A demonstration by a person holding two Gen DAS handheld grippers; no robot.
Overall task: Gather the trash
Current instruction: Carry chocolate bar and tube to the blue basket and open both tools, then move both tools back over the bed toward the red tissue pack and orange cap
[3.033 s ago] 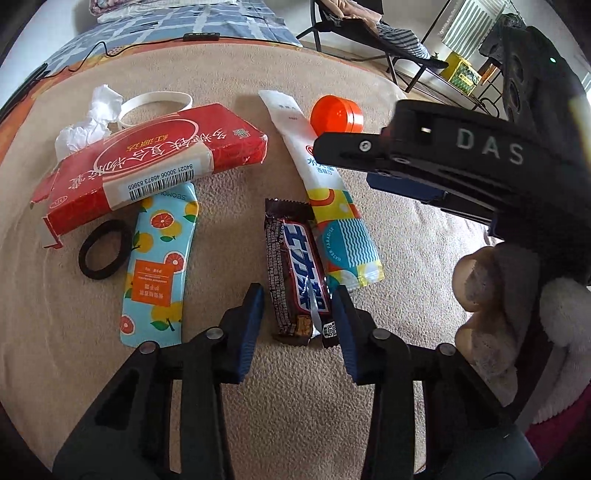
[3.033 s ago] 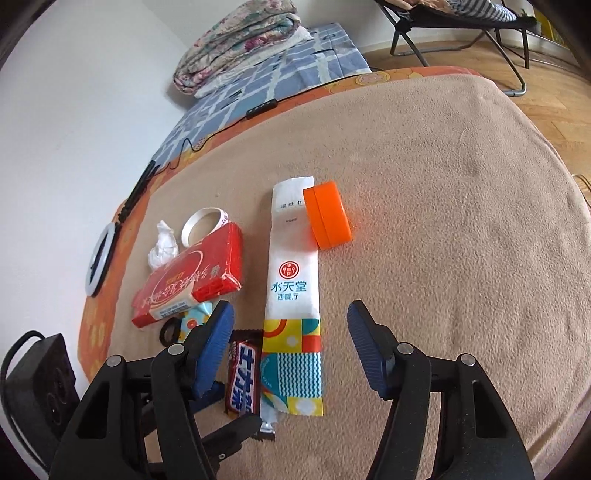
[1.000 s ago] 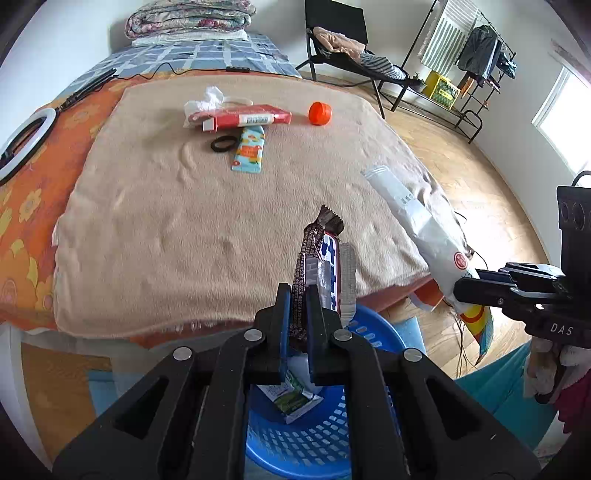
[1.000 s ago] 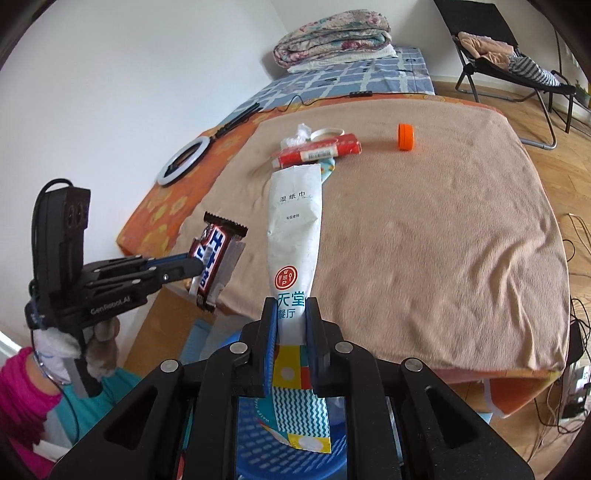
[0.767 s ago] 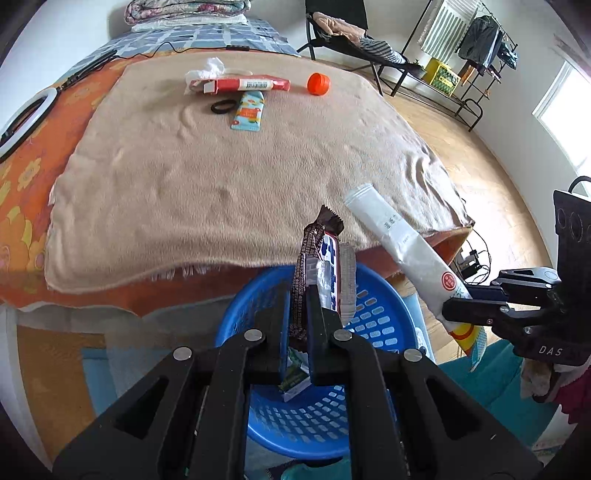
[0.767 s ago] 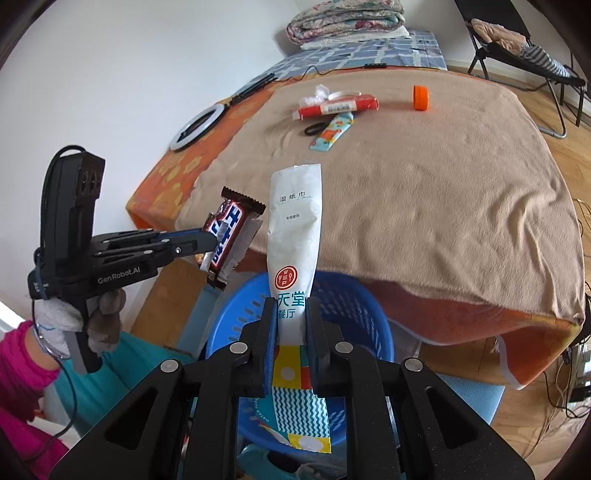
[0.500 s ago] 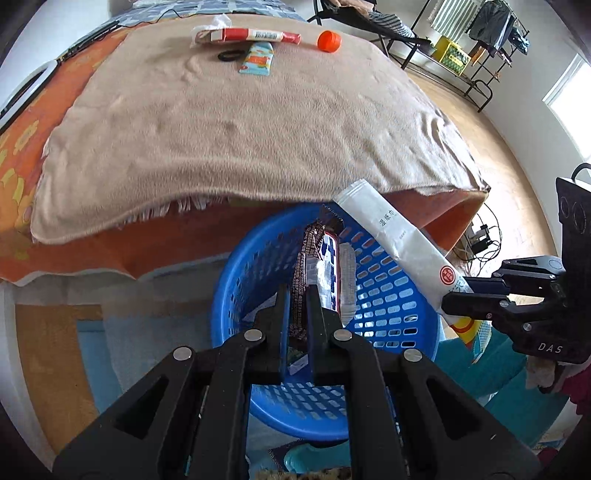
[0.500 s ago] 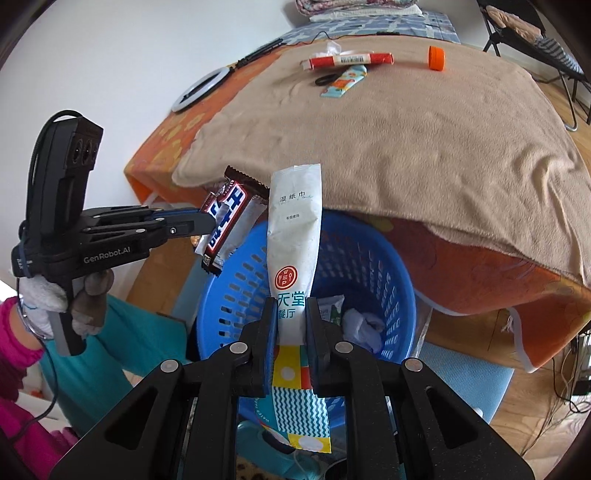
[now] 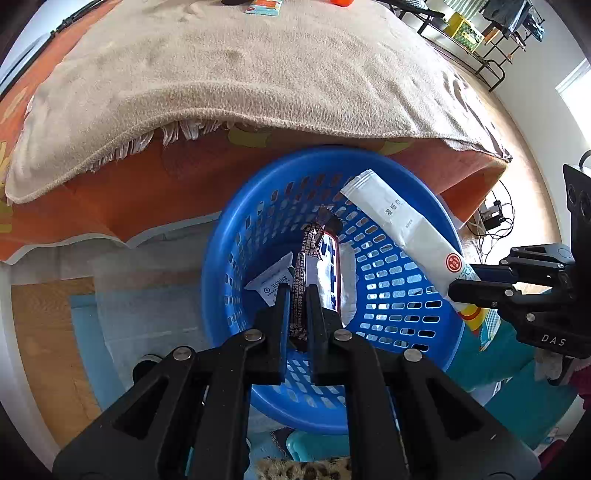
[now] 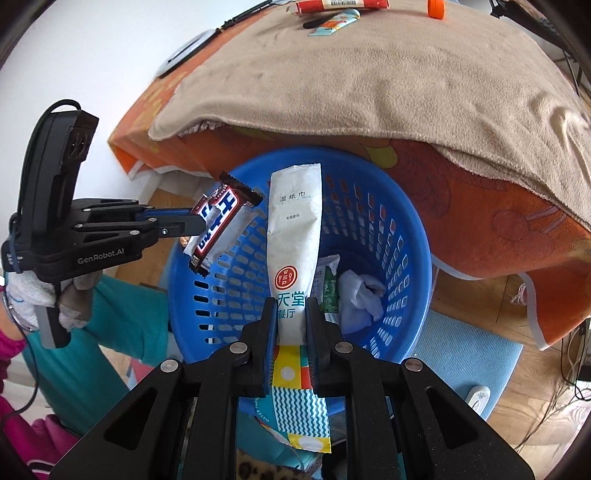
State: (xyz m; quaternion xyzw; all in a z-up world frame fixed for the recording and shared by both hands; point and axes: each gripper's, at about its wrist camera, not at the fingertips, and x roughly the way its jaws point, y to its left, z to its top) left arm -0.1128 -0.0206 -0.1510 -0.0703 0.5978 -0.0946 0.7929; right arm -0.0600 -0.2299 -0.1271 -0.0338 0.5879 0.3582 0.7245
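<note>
The left gripper (image 9: 296,291) is clamped on a candy bar (image 9: 317,266), and the right gripper (image 10: 291,310) is clamped on a wipes packet (image 10: 295,236). Both wrappers hang over the blue basket (image 10: 413,236) just beyond the jaws. Past the basket, a tan blanket (image 9: 258,66) covers the bed, with an orange cap (image 10: 435,8) at its far end.

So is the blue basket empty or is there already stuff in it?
Not empty. The basket already holds crumpled white tissue and a green packet at the bottom, seen from the right wrist.
</note>
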